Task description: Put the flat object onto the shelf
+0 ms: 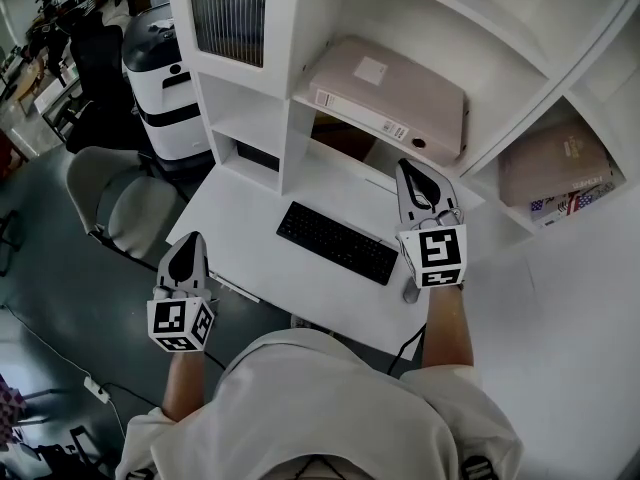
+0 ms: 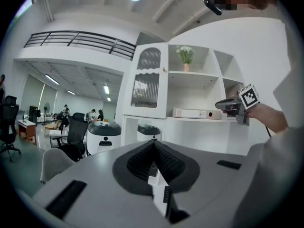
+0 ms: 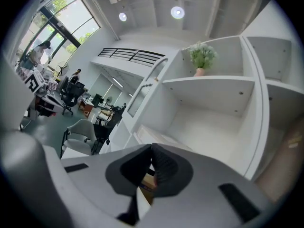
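Observation:
The flat object, a pale beige binder, lies flat on the middle shelf of the white shelf unit. It shows as a thin white slab in the left gripper view. My right gripper hovers over the desk just in front of the binder's spine, apart from it, shut with nothing between its pads. My left gripper hangs low at the left, off the desk's front edge, its jaws shut and holding nothing. From there I see the right gripper level with the binder's shelf.
A black keyboard and a mouse lie on the white desk. A grey chair and a white machine stand at the left. Another beige folder fills the right compartment. A flower pot sits on the top shelf.

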A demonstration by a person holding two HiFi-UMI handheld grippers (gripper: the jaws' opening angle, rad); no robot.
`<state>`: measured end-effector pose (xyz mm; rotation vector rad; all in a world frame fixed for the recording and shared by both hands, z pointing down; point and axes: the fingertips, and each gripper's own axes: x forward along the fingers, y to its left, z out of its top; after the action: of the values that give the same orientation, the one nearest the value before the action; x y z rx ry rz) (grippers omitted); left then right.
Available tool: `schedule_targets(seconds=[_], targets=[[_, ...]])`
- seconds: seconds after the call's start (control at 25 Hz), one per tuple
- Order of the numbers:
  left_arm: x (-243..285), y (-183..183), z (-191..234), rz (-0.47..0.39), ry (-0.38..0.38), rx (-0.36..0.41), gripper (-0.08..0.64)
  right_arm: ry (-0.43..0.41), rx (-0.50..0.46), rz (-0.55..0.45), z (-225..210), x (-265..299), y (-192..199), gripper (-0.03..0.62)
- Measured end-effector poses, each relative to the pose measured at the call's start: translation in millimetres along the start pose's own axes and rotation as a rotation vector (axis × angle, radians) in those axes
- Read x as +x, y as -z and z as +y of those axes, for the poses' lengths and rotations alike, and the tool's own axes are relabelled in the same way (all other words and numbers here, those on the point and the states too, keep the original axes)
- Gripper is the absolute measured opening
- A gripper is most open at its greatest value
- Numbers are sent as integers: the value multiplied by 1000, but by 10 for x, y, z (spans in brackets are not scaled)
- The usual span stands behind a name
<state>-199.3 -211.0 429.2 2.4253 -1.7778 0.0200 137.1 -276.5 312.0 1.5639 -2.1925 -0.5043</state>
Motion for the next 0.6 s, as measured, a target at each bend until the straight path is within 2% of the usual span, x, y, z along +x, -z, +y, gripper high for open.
schedule_targets(seconds=[0.6], targets=[[-121,-50,-20,-5,-13,19,-8,73,195,-61,-26,-346,171,3]])
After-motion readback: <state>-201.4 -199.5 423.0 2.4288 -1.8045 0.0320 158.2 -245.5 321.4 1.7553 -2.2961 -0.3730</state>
